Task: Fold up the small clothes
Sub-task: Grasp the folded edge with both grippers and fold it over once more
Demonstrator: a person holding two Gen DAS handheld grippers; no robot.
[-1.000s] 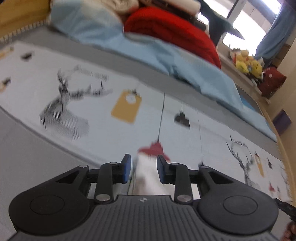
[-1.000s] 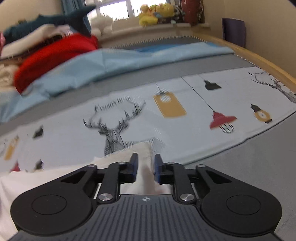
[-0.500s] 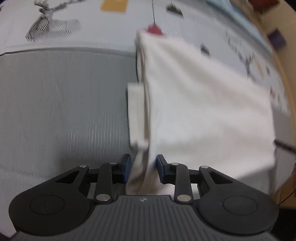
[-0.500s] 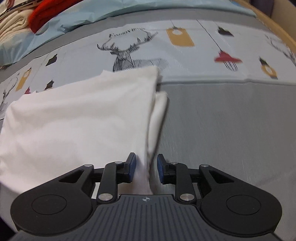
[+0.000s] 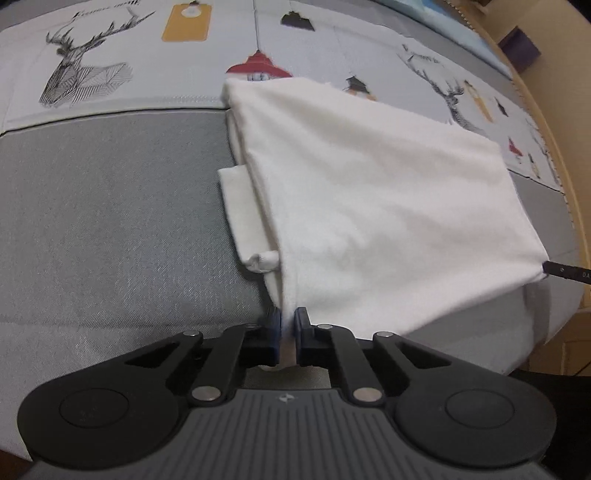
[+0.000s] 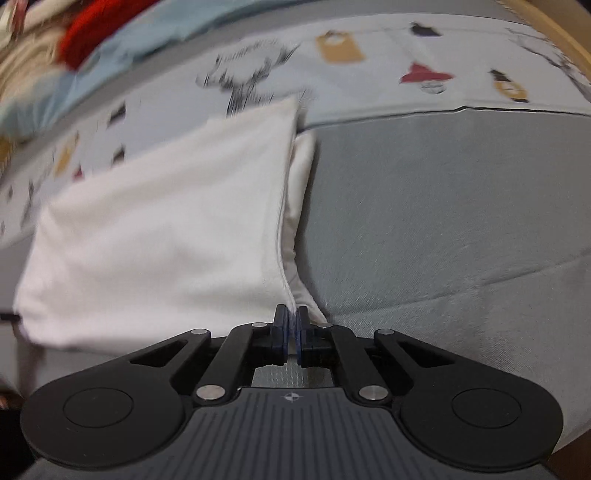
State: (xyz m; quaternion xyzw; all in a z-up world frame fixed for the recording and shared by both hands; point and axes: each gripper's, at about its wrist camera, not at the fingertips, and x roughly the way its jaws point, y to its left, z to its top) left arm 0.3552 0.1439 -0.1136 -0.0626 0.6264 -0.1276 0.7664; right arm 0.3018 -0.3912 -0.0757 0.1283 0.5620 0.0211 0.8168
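Observation:
A white garment (image 5: 369,192) lies folded on the bed, its far edge reaching the printed sheet. A folded sleeve (image 5: 240,206) sticks out on its left side. My left gripper (image 5: 287,315) is closing its jaws on the garment's near left corner, and the fabric is pinched between the blue pads. In the right wrist view the same garment (image 6: 166,229) spreads to the left, another sleeve (image 6: 301,173) showing along its right edge. My right gripper (image 6: 291,312) is closing on the near right corner, with the hem held between its pads.
The garment rests on a grey bedcover (image 5: 110,221) in front of a pale sheet printed with deer and lamps (image 5: 85,74). A wooden bed rail (image 5: 554,110) runs along the right. A red bundle (image 6: 92,26) and a light blue blanket (image 6: 147,33) lie at the back.
Both grippers have tipped from facing across the bed to pointing down and drawn toward the near edge with the garment's corners. Their jaws have narrowed from a wide gap to a tight pinch on the fabric.

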